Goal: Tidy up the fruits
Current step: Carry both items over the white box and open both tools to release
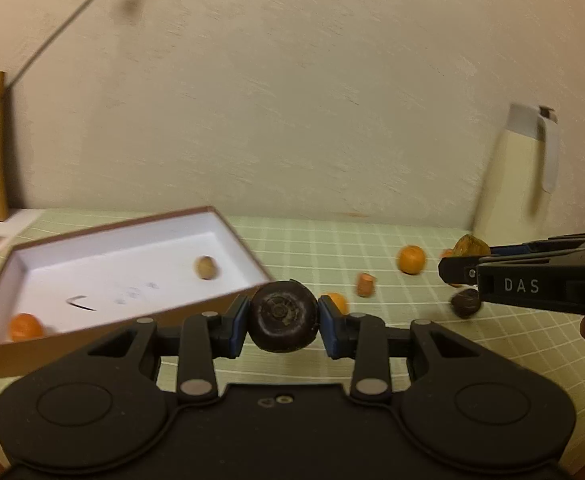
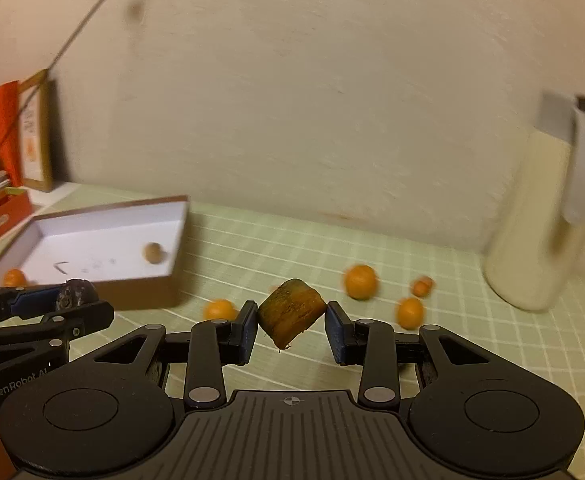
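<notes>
My left gripper (image 1: pixel 283 320) is shut on a dark, round fruit (image 1: pixel 283 312), held up just in front of the box's near right corner. My right gripper (image 2: pixel 292 328) is shut on a green-orange fruit (image 2: pixel 292 310) above the tablecloth. The shallow brown box (image 1: pixel 228 226) with a white inside lies to the left and holds a small brown fruit (image 1: pixel 206 267) and an orange (image 1: pixel 24 326). In the left wrist view the right gripper (image 1: pixel 454 272) reaches in from the right with its fruit (image 1: pixel 470 245). In the right wrist view the left gripper (image 2: pixel 74 300) shows at the left.
Loose oranges (image 2: pixel 360 281) (image 2: pixel 410 312) (image 2: pixel 219 309) and a smaller orange piece (image 2: pixel 422 286) lie on the green checked tablecloth (image 2: pixel 492 360). A dark fruit (image 1: pixel 466 305) lies under the right gripper. A cream jug (image 2: pixel 540 216) stands at the right by the wall. Cartons and a frame (image 2: pixel 36 132) stand at the far left.
</notes>
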